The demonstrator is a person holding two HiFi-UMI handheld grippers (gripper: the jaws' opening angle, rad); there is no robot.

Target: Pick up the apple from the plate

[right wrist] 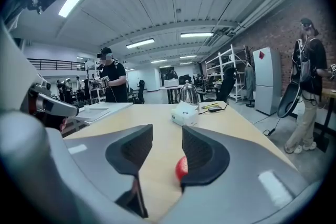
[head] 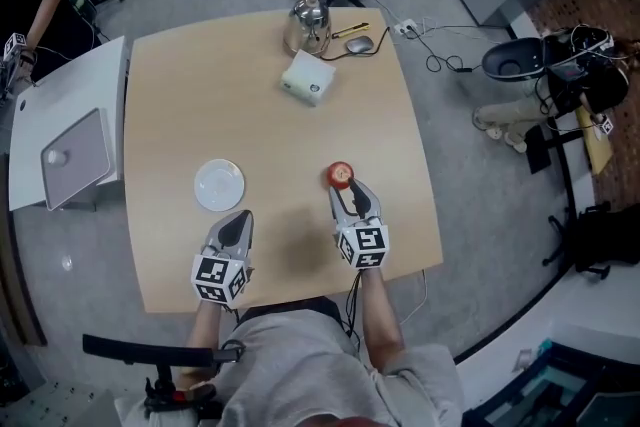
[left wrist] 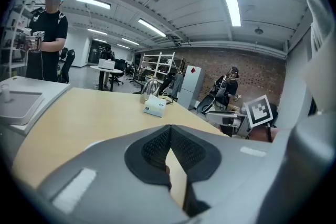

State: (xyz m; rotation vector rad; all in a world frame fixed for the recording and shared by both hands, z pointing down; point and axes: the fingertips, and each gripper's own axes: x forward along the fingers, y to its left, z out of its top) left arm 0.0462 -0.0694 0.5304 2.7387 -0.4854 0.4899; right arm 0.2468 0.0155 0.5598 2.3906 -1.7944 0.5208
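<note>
Jaws of your right gripper [right wrist: 167, 134] stand partly apart, empty; your left gripper's [left wrist: 170, 131] meet, empty. One round red apple [head: 340, 175] lies on the surface [head: 200, 95]; one white plate [head: 219, 185].

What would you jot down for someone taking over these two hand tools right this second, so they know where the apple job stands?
Left gripper: jaws together, nothing in them, over the table just short of the plate.
Right gripper: jaws apart, nothing gripped. The apple sits just beyond its tips.
Things: the plate is bare. The apple lies on the table to the plate's right.
Done: the apple is off the plate.
Left: nothing holds the apple. If it must be in hand, probably close the right jaws round it and lift.
</note>
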